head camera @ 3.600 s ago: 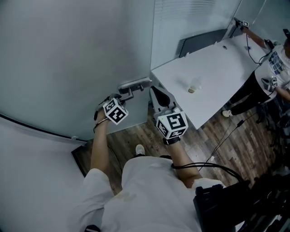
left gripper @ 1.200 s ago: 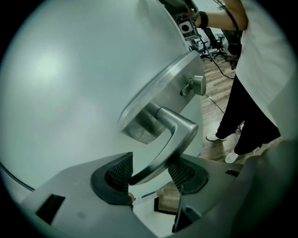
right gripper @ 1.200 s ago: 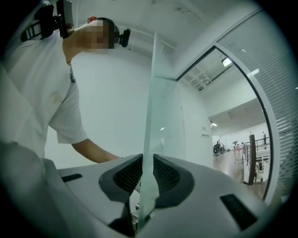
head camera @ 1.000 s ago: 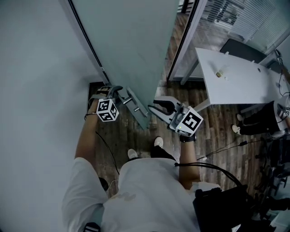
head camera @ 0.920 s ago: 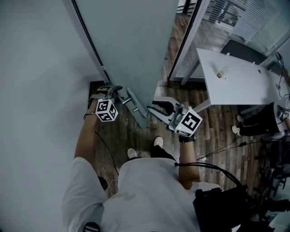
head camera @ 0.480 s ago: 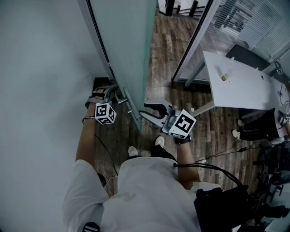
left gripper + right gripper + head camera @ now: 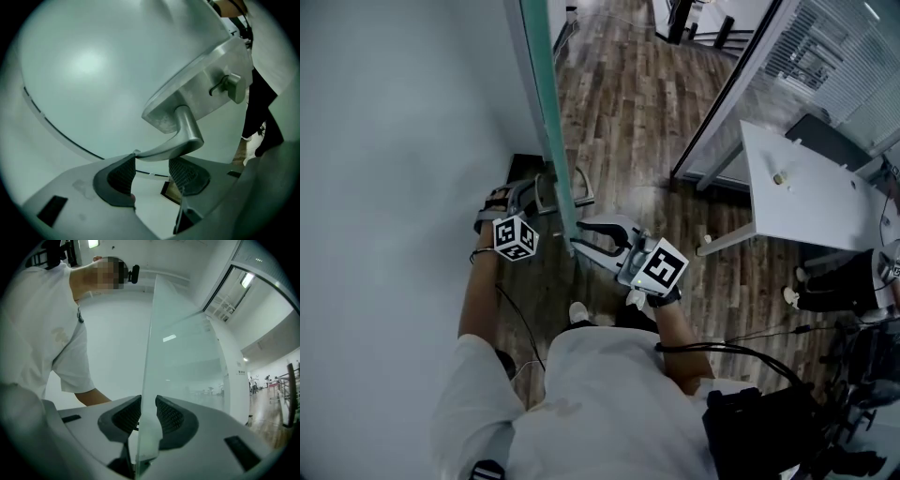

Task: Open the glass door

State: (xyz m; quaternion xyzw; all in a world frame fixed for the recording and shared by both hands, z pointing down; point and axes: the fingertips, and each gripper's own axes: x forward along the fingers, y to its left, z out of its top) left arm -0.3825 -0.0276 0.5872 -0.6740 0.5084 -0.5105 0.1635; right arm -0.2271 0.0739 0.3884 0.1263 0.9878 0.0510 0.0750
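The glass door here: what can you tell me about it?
The glass door is a pale, green-tinted frosted pane, seen edge-on from the head view and swung open over wood flooring. A metal plate carries a brushed lever handle, gripped by the left tool. The right tool straddles the pane's free edge, its jaws having just been opening.

Head view overhead, gripper views close, sharing glass door (image 7: 547, 112)

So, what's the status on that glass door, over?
Left gripper clamped on door handle. Right gripper jaws just opened, astride edge of glass door. Door stands open; wall close beside it.
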